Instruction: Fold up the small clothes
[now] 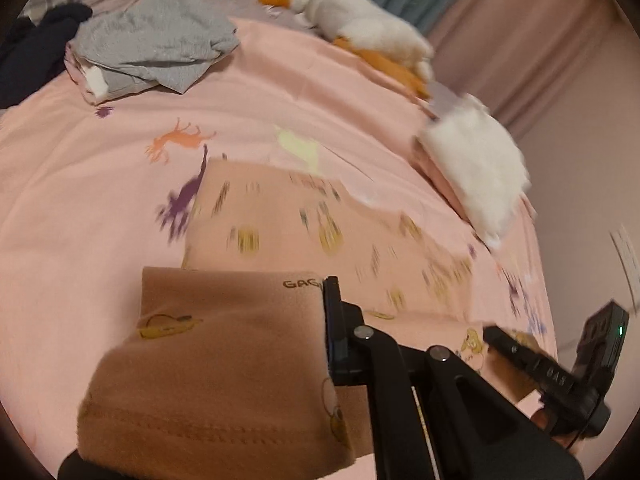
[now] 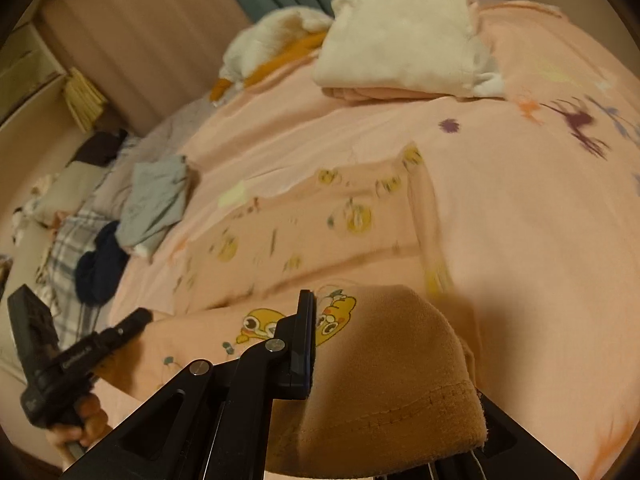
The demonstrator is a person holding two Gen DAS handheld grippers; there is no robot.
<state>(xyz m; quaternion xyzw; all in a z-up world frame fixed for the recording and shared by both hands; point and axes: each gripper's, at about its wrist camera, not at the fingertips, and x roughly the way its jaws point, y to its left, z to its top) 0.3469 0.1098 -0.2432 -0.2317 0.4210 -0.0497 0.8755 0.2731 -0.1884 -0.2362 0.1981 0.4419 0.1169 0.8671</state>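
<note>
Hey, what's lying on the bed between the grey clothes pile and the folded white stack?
In the left wrist view, between the grey clothes pile and the folded white stack lies bare pink bedsheet with animal prints; the white-and-orange plush toy sits farther back.

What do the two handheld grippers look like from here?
Both are matte black. The left gripper and right gripper each have flat rectangular jaws on angular linkage arms with round silver pivot pins. From the left wrist view, the right unit's handle carries pale lettering and a boxy black module with a small green light.
</note>
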